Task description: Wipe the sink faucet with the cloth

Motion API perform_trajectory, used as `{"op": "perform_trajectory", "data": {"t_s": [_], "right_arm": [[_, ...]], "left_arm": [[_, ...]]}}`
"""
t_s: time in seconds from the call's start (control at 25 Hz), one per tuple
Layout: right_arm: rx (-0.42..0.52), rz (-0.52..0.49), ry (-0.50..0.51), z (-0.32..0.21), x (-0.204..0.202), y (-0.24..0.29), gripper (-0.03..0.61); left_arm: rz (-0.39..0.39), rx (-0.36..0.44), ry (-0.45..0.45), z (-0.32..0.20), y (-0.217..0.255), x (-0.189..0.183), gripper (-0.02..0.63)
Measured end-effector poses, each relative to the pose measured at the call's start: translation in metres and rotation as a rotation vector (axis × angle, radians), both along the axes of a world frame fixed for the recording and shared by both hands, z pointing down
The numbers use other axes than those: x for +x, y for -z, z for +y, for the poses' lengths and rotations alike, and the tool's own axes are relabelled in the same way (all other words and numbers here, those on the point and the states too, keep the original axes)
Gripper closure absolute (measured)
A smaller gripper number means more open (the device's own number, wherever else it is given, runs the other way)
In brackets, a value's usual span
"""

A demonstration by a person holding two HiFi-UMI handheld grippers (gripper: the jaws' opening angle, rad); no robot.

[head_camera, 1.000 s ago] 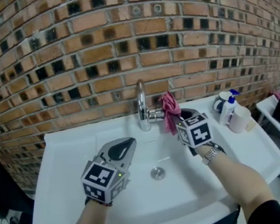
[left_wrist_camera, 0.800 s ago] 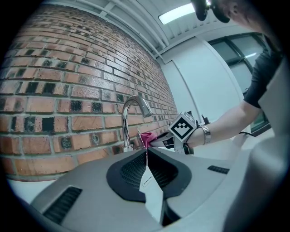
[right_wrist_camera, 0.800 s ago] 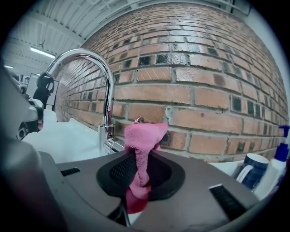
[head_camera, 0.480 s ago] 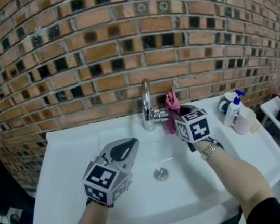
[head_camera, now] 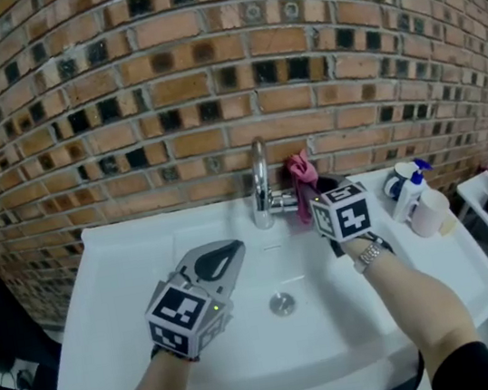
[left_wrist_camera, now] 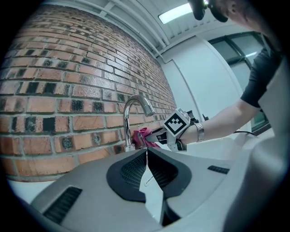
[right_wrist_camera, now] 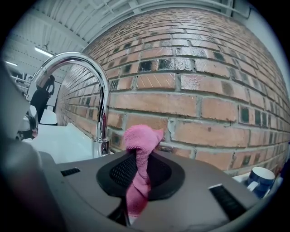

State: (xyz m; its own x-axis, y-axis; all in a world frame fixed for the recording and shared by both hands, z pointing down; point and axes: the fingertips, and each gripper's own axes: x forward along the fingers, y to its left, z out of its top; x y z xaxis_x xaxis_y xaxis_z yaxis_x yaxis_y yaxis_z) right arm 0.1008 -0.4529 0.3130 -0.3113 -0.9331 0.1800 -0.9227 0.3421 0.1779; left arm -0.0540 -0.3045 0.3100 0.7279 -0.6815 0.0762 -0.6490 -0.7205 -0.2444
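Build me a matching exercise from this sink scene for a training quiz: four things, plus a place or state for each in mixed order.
Things:
1. cloth
2. faucet
3. left gripper
4. pump bottle

Places or states:
A. jaws shut, nothing between them
B. standing on the right ledge of the sink
C. pinched in the right gripper
D. chrome, upright, with a curved spout

Pairs: 1-C, 2-D, 3-A, 4-B
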Motion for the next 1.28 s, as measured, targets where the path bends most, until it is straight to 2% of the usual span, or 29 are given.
{"op": "perform_trajectory", "data": {"t_s": [0.64,0.84,0.96,1.28], "right_arm": [[0.072,0.017,0.010,0.016,-0.003,0.035,0.522],[0.093,0.011,0.028,0.042,-0.006,0.047,0.522],[0.100,0.004,0.047,0.062,-0.010,0.050,0.522],[0.122,-0.023,0.085,0.117,-0.021,0.063,0.522]], "left_arm": [[0.029,0.004,0.005,0.005,0.009,0.000,0.597],[0.084,0.000,0.019,0.006,0.017,-0.001,0.597],[0.114,-0.036,0.034,0.005,0.018,0.001,0.597],[0.080,-0.030,0.048,0.033,0.033,0.007,0.597]]}}
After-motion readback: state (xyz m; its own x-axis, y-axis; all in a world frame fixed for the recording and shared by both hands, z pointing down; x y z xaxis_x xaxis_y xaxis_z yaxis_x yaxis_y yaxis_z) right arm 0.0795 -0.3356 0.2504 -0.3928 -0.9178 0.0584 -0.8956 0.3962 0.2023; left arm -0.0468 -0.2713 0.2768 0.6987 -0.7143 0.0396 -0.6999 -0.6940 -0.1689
